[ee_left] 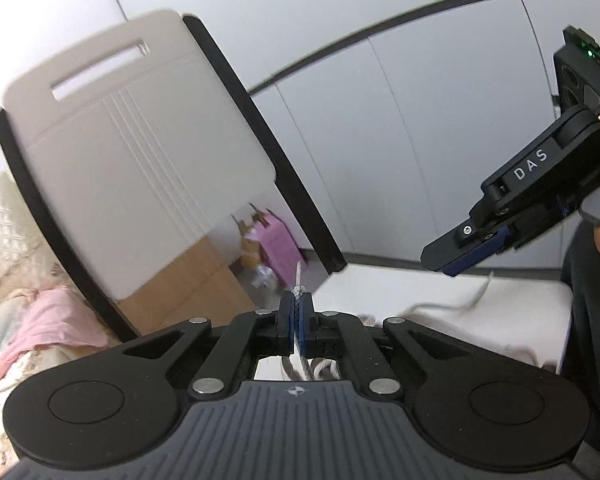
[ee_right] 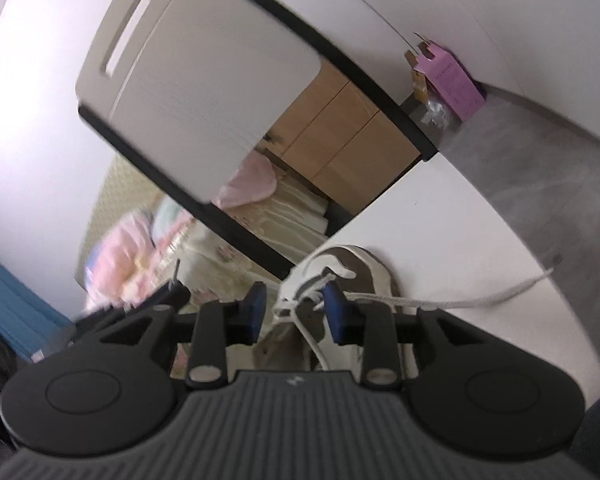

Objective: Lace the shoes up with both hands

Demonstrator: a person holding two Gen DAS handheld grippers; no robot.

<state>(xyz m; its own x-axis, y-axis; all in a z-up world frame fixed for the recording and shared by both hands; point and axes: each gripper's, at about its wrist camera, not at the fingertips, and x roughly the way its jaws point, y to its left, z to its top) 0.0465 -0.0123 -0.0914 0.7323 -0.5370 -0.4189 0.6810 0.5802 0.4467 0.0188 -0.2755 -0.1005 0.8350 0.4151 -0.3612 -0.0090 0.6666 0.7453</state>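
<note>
On a white table (ee_right: 440, 216), a brown-and-white shoe (ee_right: 364, 268) lies with its long axis running away from the right wrist camera, toe toward the far table edge. The left claw (ee_left: 298, 320) is clenched on the end of a white lace (ee_left: 299, 280), its tip poking up past the blue pads. The right claw (ee_right: 296, 308) stands released, pads apart above the eyelets, with a second lace (ee_right: 460, 300) trailing off to the right across the table. Done well, the step likely calls for steady tension on the pinched end while the free claw lines up the next eyelet.
</note>
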